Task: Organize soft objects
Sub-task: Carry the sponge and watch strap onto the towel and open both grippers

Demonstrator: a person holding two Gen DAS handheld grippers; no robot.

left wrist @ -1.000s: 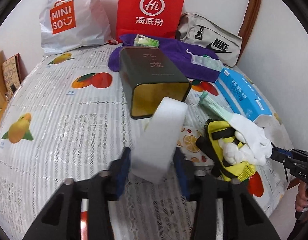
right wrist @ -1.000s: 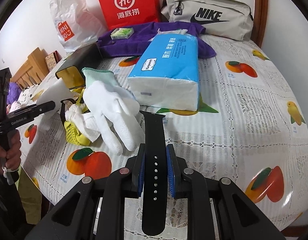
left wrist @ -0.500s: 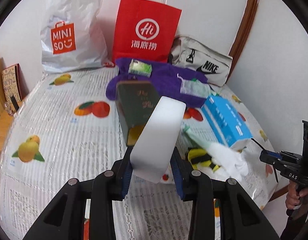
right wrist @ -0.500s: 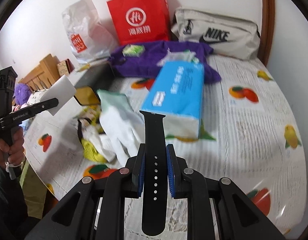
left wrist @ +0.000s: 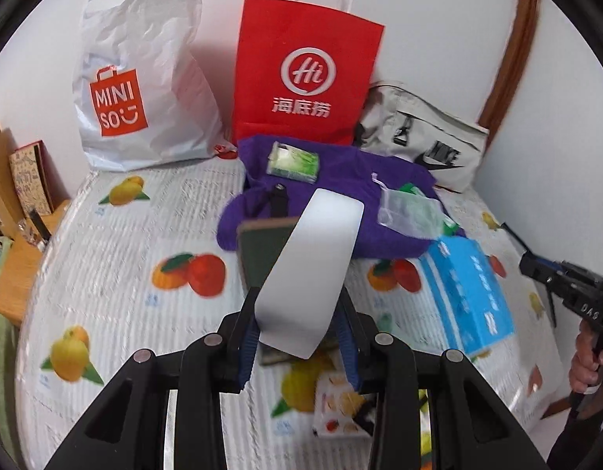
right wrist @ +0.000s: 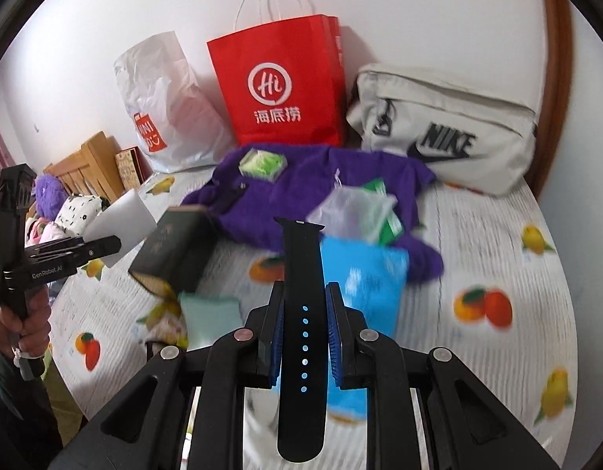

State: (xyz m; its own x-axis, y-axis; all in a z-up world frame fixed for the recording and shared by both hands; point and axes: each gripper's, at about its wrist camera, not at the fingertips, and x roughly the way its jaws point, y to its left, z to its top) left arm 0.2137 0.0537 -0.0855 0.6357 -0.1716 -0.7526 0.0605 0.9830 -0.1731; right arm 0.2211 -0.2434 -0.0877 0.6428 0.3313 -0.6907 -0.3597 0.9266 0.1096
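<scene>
While the white foam block (left wrist: 309,274) is sitting clamped between the left fingers (left wrist: 342,337), it is hiding most of the dark tin (right wrist: 176,250) beyond; only the right view is showing the black watch strap (right wrist: 301,313) pinched between the right fingers (right wrist: 272,333).

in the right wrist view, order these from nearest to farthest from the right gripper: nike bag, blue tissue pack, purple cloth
1. blue tissue pack, just ahead of the right gripper
2. purple cloth, mid-table beyond it
3. nike bag, far right against the wall
</scene>
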